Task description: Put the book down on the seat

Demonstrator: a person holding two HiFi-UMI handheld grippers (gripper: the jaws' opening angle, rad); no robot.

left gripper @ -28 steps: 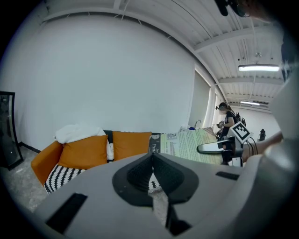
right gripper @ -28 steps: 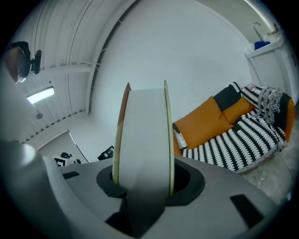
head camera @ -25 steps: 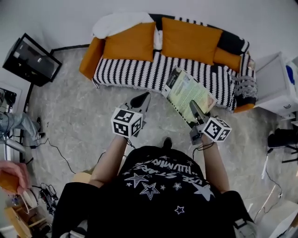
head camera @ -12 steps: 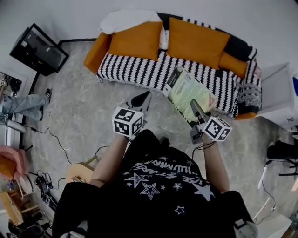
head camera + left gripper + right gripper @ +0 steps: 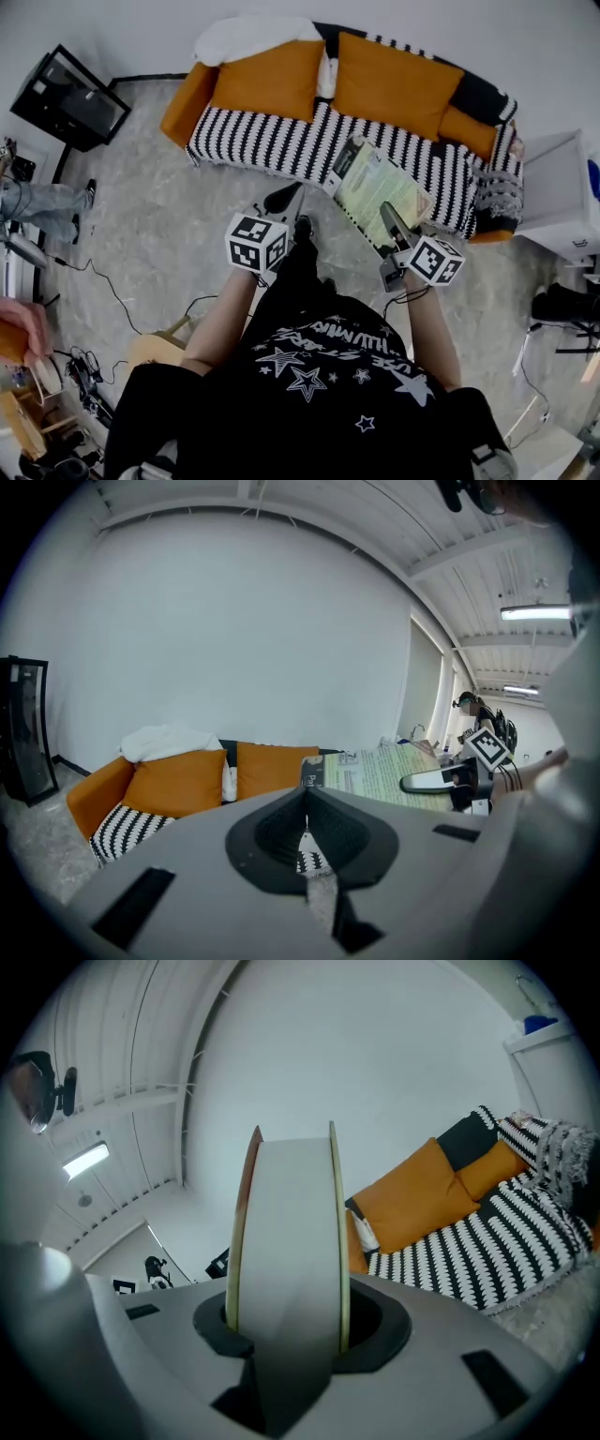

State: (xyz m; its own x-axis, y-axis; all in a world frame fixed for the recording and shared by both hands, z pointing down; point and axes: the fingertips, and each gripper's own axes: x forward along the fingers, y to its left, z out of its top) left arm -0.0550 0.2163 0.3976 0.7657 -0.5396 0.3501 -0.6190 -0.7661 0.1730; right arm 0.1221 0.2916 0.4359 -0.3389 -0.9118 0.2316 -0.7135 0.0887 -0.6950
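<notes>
The right gripper [image 5: 392, 225] pinches the book [image 5: 370, 187] just in front of the sofa [image 5: 262, 141]; the left gripper [image 5: 281, 202], jaws pressed together, hangs before the sofa, empty.

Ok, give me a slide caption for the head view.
Right gripper holds a book near the striped sofa; left gripper shut, empty.

Nothing reads clearly for you: lettering on your shirt [image 5: 328, 361] is upside down and blurred, print on the book [image 5: 375, 192] too small.
</notes>
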